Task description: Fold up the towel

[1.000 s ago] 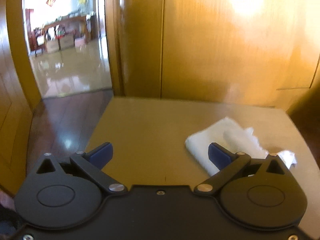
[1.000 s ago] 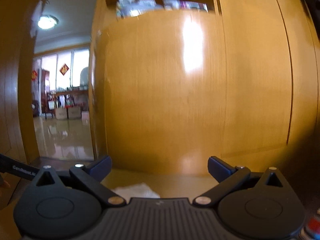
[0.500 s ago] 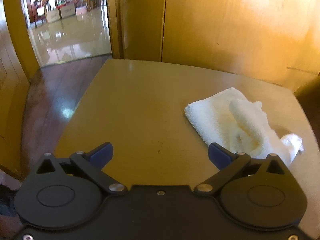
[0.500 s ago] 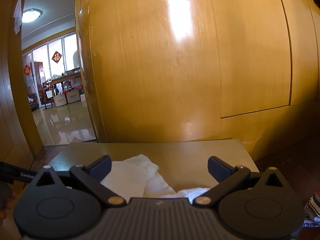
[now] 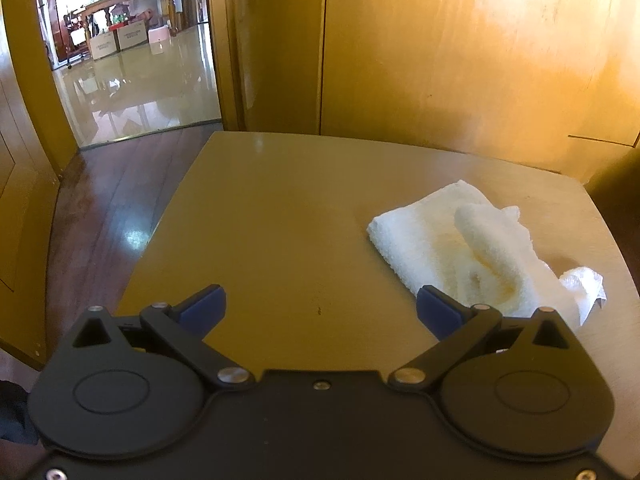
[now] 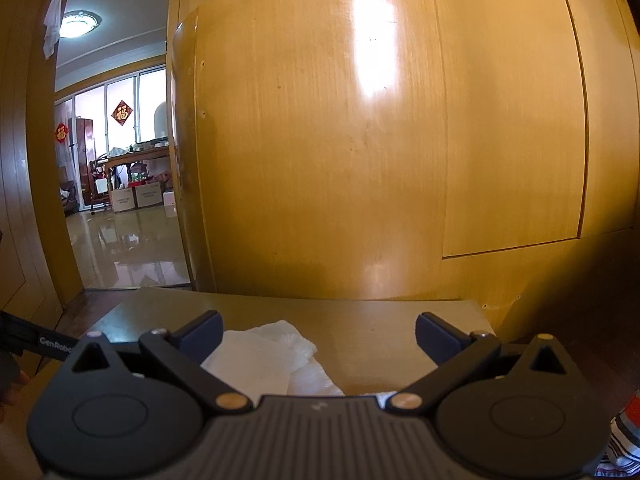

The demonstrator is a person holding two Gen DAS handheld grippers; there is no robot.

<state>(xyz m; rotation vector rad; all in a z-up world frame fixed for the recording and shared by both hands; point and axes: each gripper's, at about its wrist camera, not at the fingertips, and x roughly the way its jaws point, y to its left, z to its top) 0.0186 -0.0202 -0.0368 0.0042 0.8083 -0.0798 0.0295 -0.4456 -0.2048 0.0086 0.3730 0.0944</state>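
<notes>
A white towel [image 5: 468,244] lies loosely bunched on the right part of a small wooden table [image 5: 272,208], with a rolled ridge across its middle and a corner sticking out at the right. My left gripper [image 5: 320,312] is open and empty above the table's near edge, its right finger just in front of the towel. My right gripper [image 6: 318,334] is open and empty, hovering above the towel [image 6: 260,356], which shows between its fingers and is partly hidden by the gripper body.
A tall wooden cabinet [image 6: 360,140] stands right behind the table [image 6: 380,320]. To the left a doorway [image 5: 132,60] opens onto a tiled room. Dark wood floor [image 5: 100,208] lies left of the table. Part of the left gripper's handle [image 6: 36,344] shows at the left.
Both cameras tilted down toward the table and then partly back up. The towel has not moved. Both grippers stayed open.
</notes>
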